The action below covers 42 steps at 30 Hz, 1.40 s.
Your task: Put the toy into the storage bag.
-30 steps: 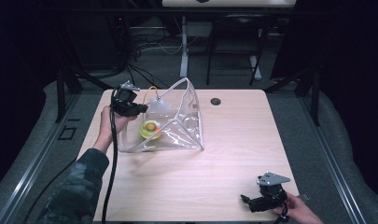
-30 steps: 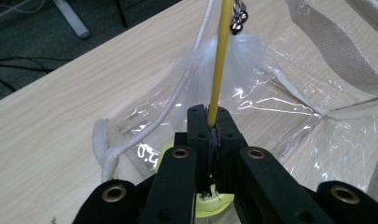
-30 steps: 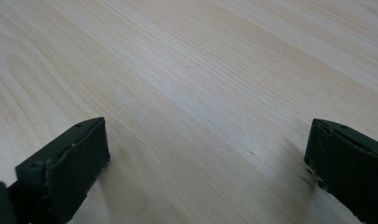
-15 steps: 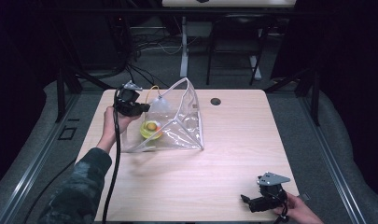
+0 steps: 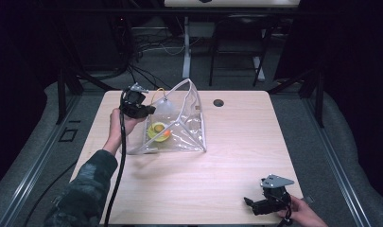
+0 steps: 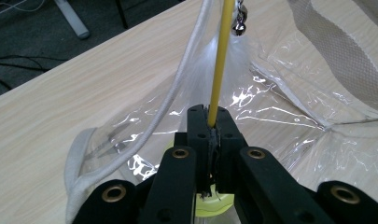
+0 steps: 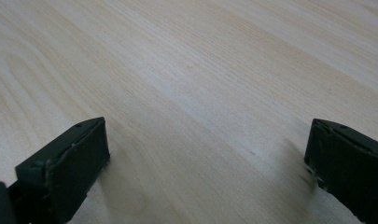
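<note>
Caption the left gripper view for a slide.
Left tool shut on a yellow cord above the clear plastic bag.

Bag [image 5: 184, 127]: clear glossy plastic w/ white woven cloth trim; table [image 5: 236, 156]: pale matt wood; jaws matt black plastic.

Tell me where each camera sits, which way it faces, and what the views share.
High view: above the person's side, looking forward and down on the table; both forearms, left gripper, right gripper.
Left gripper view: rides that gripper, looking along shut jaws clamping a yellow cord at the clear bag.
Right gripper view: along open jaws at bare tabletop.
Shared: bag and wood.
</note>
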Tool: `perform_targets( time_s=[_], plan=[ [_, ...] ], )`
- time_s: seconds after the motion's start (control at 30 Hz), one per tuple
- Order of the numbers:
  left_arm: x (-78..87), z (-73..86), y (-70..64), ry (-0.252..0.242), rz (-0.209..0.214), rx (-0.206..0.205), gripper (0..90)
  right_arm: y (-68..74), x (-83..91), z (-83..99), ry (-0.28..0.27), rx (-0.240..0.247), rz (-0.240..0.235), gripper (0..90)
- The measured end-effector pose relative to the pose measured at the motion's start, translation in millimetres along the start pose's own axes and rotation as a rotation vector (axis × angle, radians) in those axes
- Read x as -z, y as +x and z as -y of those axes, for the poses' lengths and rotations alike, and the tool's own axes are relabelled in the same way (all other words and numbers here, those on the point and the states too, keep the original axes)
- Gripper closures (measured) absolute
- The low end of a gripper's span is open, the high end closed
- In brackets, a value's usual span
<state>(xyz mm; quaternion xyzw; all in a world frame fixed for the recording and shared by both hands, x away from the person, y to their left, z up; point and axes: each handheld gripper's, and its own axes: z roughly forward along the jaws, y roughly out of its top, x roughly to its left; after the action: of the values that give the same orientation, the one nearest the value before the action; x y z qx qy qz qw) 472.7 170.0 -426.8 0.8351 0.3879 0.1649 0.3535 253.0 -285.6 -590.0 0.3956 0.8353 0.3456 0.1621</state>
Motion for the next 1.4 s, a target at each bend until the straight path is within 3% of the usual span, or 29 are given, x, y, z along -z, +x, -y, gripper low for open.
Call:
perform_targets(
  time_s=[0.2,0.4,0.7,0.73,0.83,1.0,1.4],
  plan=[
    [-5.3,0.9,-0.2,0.032,0.007,0.009,87.9,0.0,0.0,0.0,0.000,0.000,0.000,0.0],
    [-1.8,1.3,2.1,0.029,0.014,0.018,84.4,0.0,0.0,0.0,0.000,0.000,0.000,0.0],
    [14.5,5.1,8.0,0.029,0.014,0.052,58.9,0.1,0.0,0.0,0.000,0.000,0.002,0.0],
    [18.6,5.8,8.4,0.026,0.007,0.055,58.9,0.1,0.1,0.0,0.000,-0.001,0.002,0.0],
    [27.4,7.4,9.2,0.022,-0.004,0.059,44.9,0.1,0.0,0.0,-0.001,-0.001,0.002,0.0],
    [49.3,13.2,8.9,0.005,-0.012,0.063,31.0,0.1,0.0,0.0,0.000,-0.001,0.002,0.0],
    [95.1,38.9,6.6,-0.039,-0.060,0.056,9.2,-0.2,0.4,-0.2,0.004,0.003,0.003,0.0]
  ],
)
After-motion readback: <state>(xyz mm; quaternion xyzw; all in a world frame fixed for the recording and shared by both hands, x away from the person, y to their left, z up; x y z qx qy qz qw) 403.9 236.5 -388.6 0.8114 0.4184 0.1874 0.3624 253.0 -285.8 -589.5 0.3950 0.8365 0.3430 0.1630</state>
